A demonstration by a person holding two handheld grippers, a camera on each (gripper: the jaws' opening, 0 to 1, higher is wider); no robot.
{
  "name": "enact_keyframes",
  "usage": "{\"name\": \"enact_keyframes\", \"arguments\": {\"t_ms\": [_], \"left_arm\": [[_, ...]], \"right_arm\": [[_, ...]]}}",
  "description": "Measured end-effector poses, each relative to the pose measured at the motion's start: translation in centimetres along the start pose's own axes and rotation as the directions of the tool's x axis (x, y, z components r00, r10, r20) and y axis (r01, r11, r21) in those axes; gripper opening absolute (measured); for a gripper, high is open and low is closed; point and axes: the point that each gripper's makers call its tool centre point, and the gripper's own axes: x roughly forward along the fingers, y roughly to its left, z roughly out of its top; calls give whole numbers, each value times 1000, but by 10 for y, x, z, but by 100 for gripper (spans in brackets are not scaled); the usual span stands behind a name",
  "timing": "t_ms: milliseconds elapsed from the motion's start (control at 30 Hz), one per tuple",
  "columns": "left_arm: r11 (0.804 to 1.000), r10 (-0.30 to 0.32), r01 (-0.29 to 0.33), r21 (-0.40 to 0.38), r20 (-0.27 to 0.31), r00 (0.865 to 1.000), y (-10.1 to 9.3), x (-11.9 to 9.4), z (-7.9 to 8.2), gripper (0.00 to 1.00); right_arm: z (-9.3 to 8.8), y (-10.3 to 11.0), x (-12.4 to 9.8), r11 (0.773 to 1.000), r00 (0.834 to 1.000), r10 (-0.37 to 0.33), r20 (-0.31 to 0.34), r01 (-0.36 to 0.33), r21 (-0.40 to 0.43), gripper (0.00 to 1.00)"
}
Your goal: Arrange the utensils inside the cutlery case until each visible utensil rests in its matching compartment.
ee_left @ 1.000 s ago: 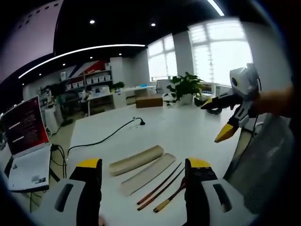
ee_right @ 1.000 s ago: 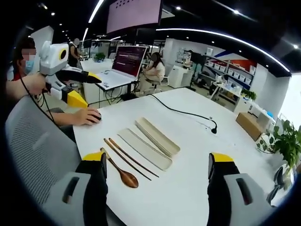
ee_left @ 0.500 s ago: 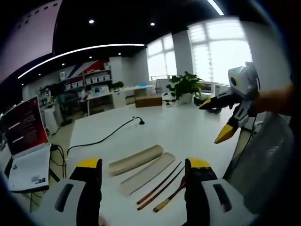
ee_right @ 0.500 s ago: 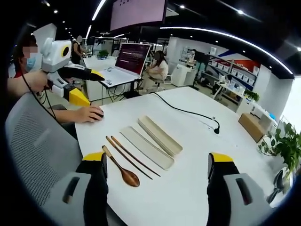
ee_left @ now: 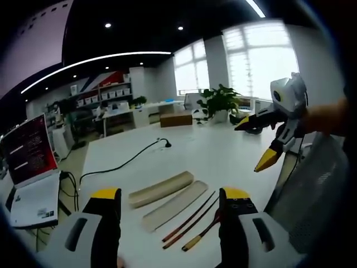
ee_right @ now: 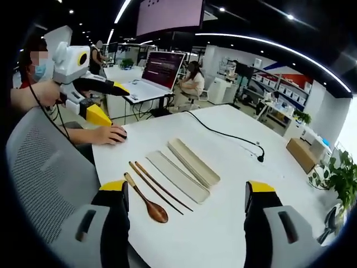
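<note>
On the broad white table [ee_right: 234,167], nothing had moved over the last second: the two long beige case halves [ee_right: 184,169] lay side by side, with the dark wooden chopsticks [ee_right: 159,187] and wooden spoon [ee_right: 148,204] just beside them, apparently touching nothing. Only the right gripper view had drifted slightly. The left gripper [ee_left: 167,204] and right gripper [ee_right: 184,192] hung above with jaws wide open and empty, so sorting had not begun.

Spoon [ee_right: 148,201] — beside chopsticks [ee_right: 162,187] — beside case [ee_right: 184,168]

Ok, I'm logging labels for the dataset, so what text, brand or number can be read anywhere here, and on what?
None can be read.
Laptop screen: lines of text, too small and blurred.
Large overhead screen: text blurred.
Cutlery case, wooden spoon, chopsticks: no markings visible.
</note>
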Motion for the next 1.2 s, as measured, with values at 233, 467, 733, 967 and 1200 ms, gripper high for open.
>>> {"name": "enact_keyframes", "arguments": {"t_ms": [233,467,733,967,1200], "left_arm": [[1000,0,0,0,1,1000,0,0,0,73],[1000,-1,1,-3,-2,1000,1,0,0,73],[1000,-1,1,-1,-2,1000,1,1,0,73],[1000,-1,1,-1,-4,1000,1,1,-1,73],[1000,-1,1,0,-4,1000,0,0,-1,73]], "right_arm": [[-1,2,1,1000,1000,12,-7,-12,-7,84],[-3,5,3,1000,1000,25,-13,-25,-10,82],[-4,6,3,1000,999,29,-15,-29,-6,81],[-4,6,4,999,999,30,-18,-31,-13,81],[-8,8,5,999,999,35,-31,-36,-23,81]]}}
